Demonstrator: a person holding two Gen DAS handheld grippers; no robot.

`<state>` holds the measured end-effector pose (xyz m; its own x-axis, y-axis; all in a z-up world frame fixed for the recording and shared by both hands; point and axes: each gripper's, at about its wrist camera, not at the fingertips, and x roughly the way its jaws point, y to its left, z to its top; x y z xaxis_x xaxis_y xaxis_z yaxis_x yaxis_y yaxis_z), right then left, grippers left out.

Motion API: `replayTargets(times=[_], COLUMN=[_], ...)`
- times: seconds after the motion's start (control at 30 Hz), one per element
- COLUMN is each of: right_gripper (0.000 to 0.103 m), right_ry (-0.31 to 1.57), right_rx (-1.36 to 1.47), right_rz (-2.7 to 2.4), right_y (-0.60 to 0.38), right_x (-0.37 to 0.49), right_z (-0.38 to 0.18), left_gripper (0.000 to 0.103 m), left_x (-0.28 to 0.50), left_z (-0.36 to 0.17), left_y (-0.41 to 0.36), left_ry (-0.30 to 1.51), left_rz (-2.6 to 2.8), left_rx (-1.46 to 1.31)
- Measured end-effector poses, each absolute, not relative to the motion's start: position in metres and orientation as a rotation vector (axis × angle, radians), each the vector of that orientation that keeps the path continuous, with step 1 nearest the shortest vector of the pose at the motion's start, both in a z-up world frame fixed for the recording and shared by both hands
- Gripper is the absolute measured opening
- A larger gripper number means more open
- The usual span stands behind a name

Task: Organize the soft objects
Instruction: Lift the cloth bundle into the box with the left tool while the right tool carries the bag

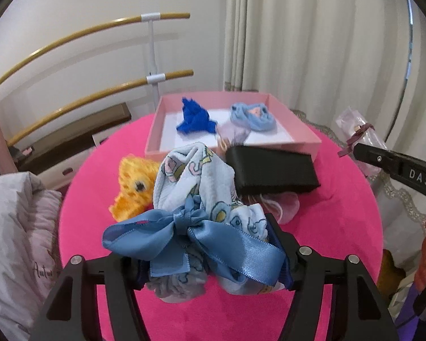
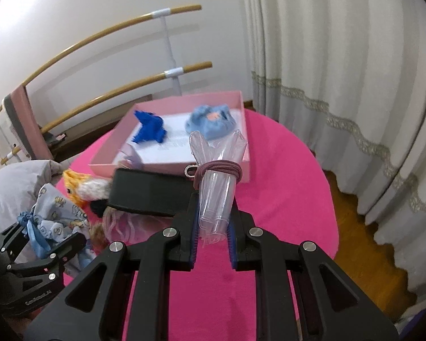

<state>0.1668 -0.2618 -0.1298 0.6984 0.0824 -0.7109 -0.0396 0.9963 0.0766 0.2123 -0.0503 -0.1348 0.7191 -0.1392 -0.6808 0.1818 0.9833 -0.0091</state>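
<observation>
The left gripper (image 1: 213, 258) is clamped on a printed blue cloth bundle (image 1: 196, 182) tied with a satin bow (image 1: 196, 238); its fingers (image 1: 278, 238) stand fairly wide apart, pressing the fabric from both sides, and the bundle bulges up and forward between them. Just beyond the fingertips to the left lies a knitted orange toy (image 1: 133, 190), and ahead to the right a black box (image 1: 269, 170) on the pink tablecloth (image 1: 340, 227).

The right gripper (image 2: 211, 224) grips a clear plastic packet (image 2: 217, 190) bound with a mauve elastic cord (image 2: 218, 170) — its fingers (image 2: 191, 227) are drawn in narrow around the packet's lower end, which sticks up and forward past the tips.

Ahead of both pairs of fingers sits the pink tray (image 1: 292, 145), holding a dark blue knit piece (image 1: 196, 119) and pale blue booties (image 1: 252, 116).

Only the left wrist view shows the bow's full face and the right gripper's side entering from the right edge. Only the right wrist view shows the left gripper from outside, low at the left — with the bundle in it — plus the wood floor (image 2: 355, 227) under the curtain (image 2: 340, 71).
</observation>
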Motion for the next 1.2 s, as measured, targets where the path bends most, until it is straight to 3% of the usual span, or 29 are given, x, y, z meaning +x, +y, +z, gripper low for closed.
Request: replayTargets(times=[0.4, 0.77, 1.2], right_gripper=[0.016, 0.016, 0.016], right_ry=[0.748, 0.773, 0.927], right_rx=[0.024, 0.024, 0.039], right_rz=[0.165, 0.168, 0.169], right_y=[-0.227, -0.235, -0.241], right_x=[0.177, 0.24, 0.333], right_z=[-0.089, -0.058, -0.078], left_gripper=[0.063, 0.063, 0.063], left_x=[0.219, 0.271, 0.368], left_z=[-0.07, -0.032, -0.024], left_y=[-0.035, -0.037, -0.063], left_ry=[0.619, 0.595, 0.696], left_rz=[-0.156, -0.153, -0.14], left_rx=[0.054, 0.05, 0.058])
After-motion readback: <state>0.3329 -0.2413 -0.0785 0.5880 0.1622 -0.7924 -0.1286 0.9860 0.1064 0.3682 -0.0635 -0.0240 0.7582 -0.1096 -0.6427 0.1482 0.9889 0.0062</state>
